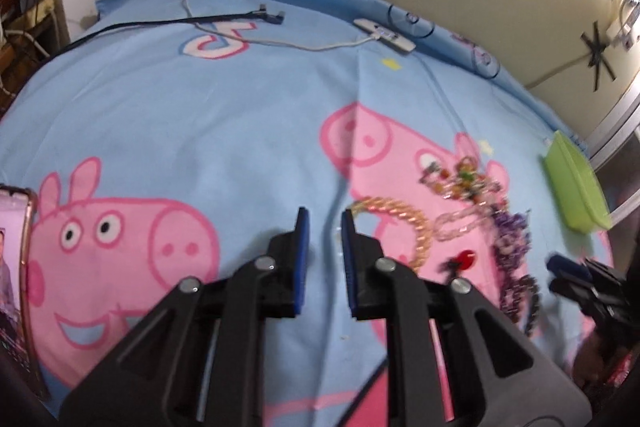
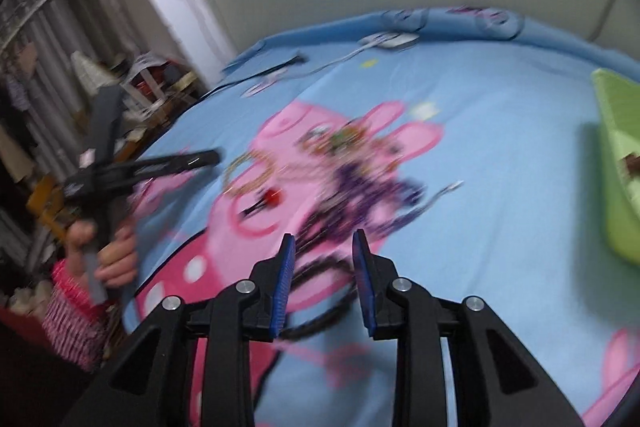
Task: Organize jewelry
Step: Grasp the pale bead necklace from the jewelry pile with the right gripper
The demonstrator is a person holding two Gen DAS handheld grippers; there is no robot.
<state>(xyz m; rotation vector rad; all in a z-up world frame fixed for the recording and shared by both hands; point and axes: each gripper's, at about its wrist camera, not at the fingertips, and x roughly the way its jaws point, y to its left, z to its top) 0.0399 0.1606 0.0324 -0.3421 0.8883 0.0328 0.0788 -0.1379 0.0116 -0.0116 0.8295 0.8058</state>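
Observation:
Jewelry lies in a pile on the blue cartoon-pig bedsheet (image 1: pixel 168 115): a gold chain (image 1: pixel 404 215), a clear chain (image 1: pixel 460 221), colourful beads (image 1: pixel 464 181), a purple and dark bead necklace (image 1: pixel 514 259) and a red-stone piece (image 1: pixel 464 259). A green tray (image 1: pixel 576 187) sits to the right of the pile; it also shows in the right wrist view (image 2: pixel 616 179). My left gripper (image 1: pixel 325 215) is open and empty just left of the gold chain. My right gripper (image 2: pixel 325 241) is open above the dark end of the bead necklace (image 2: pixel 320 267); this view is blurred.
A phone (image 1: pixel 16 267) lies at the sheet's left edge. A white charger block (image 1: pixel 384 35) with its cable and a black cable (image 1: pixel 224 19) lie at the far side near the wall. Furniture clutter stands off the bed's left side (image 2: pixel 152 75).

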